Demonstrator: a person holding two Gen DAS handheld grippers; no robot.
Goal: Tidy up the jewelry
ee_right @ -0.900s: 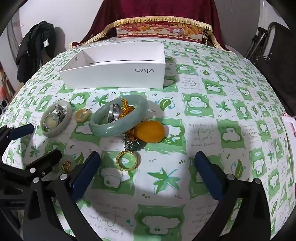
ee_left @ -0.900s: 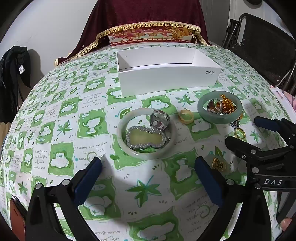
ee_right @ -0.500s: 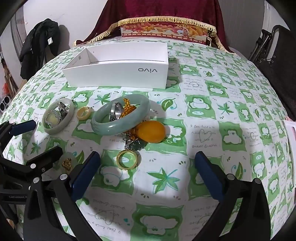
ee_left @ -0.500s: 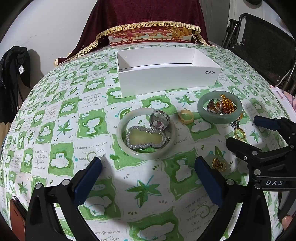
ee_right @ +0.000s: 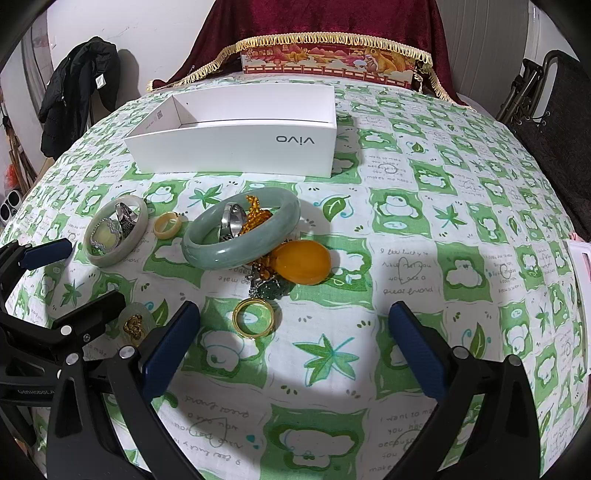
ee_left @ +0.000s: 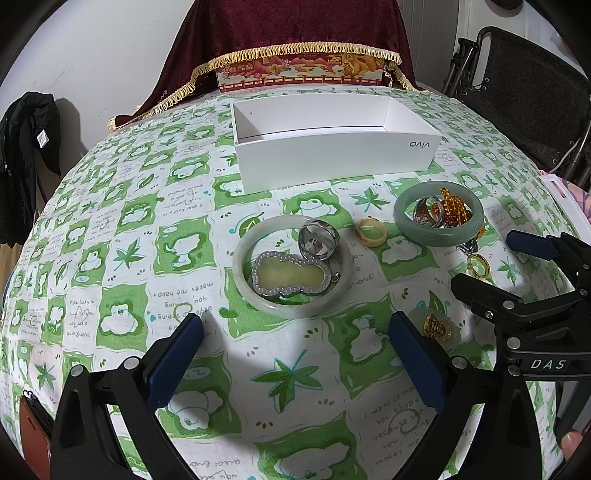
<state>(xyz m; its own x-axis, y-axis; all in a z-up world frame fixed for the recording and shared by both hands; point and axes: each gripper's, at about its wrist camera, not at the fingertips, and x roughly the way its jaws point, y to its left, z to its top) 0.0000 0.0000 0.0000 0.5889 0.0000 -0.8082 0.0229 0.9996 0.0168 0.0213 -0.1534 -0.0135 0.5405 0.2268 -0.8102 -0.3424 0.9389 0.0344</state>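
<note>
Jewelry lies on a green-and-white tablecloth in front of an empty white box (ee_left: 332, 158) (ee_right: 236, 147). A pale jade bangle (ee_left: 243, 280) rings a gourd pendant (ee_left: 290, 275) and a silver ring (ee_left: 319, 240). A yellow band ring (ee_left: 371, 232) lies beside it. A green jade bangle (ee_right: 236, 254) leans over amber beads (ee_right: 255, 218), a silver ring (ee_right: 231, 221) and an amber oval pendant (ee_right: 303, 262). Closer in lie a gold ring (ee_right: 255, 317) and a gold charm (ee_left: 437, 326). My left gripper (ee_left: 295, 325) hovers open before the pale bangle. My right gripper (ee_right: 293, 314) stands open just right of the gold ring.
A dark red fringed cloth (ee_left: 295, 29) and a decorated box (ee_left: 303, 72) stand behind the white box. A black jacket (ee_left: 26, 155) hangs at the left, a folding chair (ee_left: 524, 92) stands at the right. A brown case (ee_left: 31, 428) lies at the near left edge.
The right wrist view has drifted a little. No piece of jewelry has moved, and both grippers stay open and empty.
</note>
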